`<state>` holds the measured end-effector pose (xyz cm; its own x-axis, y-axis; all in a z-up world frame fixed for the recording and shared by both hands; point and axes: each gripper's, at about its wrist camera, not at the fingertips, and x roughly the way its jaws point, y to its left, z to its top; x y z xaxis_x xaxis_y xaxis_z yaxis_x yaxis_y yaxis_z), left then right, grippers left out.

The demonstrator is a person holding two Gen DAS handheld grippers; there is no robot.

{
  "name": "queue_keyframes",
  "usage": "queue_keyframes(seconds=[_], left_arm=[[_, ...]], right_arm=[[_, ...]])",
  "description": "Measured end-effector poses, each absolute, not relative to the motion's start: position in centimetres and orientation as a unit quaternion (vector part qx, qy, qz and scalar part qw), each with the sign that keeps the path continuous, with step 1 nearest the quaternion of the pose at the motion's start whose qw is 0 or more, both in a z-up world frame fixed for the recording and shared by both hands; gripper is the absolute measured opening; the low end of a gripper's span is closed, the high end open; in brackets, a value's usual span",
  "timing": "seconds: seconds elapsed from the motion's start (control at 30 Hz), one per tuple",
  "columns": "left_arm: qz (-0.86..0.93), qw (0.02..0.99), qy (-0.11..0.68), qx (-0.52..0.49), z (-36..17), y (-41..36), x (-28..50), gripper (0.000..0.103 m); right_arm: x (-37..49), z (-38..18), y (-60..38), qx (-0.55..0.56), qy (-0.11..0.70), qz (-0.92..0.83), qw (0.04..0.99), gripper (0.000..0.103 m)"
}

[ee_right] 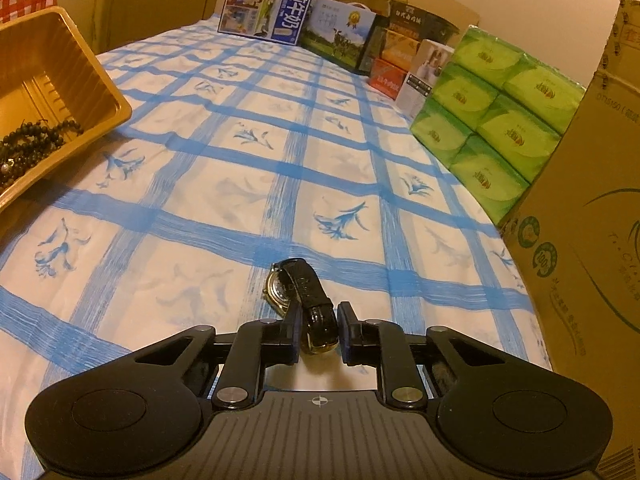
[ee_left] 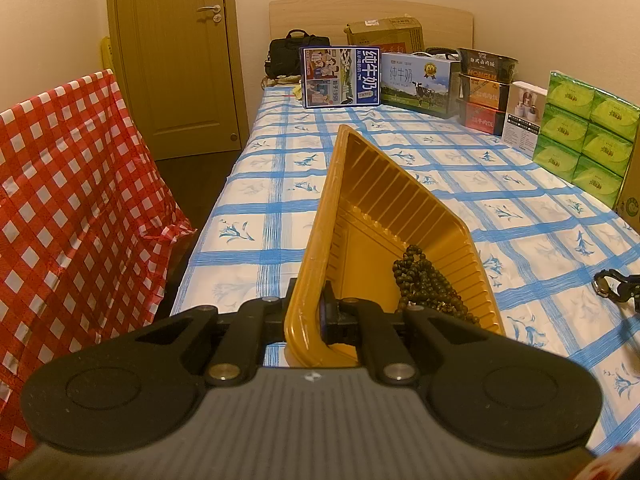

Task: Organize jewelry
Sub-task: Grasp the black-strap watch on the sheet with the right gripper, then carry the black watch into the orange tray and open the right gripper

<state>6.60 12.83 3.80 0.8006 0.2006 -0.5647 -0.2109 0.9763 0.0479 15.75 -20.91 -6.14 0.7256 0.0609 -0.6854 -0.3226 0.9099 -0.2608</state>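
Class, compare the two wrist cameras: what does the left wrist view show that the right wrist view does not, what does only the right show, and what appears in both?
Only the left wrist view shows the door, the black bag and the left gripper clamped on the tray's rim. Only the right wrist view shows the right gripper with its fingers either side of the watch strap, not yet closed, and the large cardboard box. Both show the tray, the beads, the watch, the milk boxes and the green tissue packs.

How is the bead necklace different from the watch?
The beads are a loose pile of many small dark balls; the watch is one round gold-rimmed face on a smooth black strap. The beads lie inside the yellow tray, which the left gripper holds tilted by its rim; the watch lies on the blue checked cloth, between the right gripper's open fingers. Both are dark jewelry.
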Motion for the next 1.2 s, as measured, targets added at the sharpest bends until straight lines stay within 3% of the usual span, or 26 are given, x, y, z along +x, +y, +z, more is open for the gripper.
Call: queue_keyframes(seconds=[0.7,1.2], left_arm=[[0.109,0.949,0.297,-0.007,3.7,12.8,6.6,0.007],[0.109,0.949,0.297,-0.008,3.7,12.7,6.6,0.007]], right_arm=[[12.9,-2.5,-19.2,-0.104,0.369,0.115,0.916,0.015],[12.4,1.0,-13.7,-0.087,0.336,0.187,0.919,0.015]])
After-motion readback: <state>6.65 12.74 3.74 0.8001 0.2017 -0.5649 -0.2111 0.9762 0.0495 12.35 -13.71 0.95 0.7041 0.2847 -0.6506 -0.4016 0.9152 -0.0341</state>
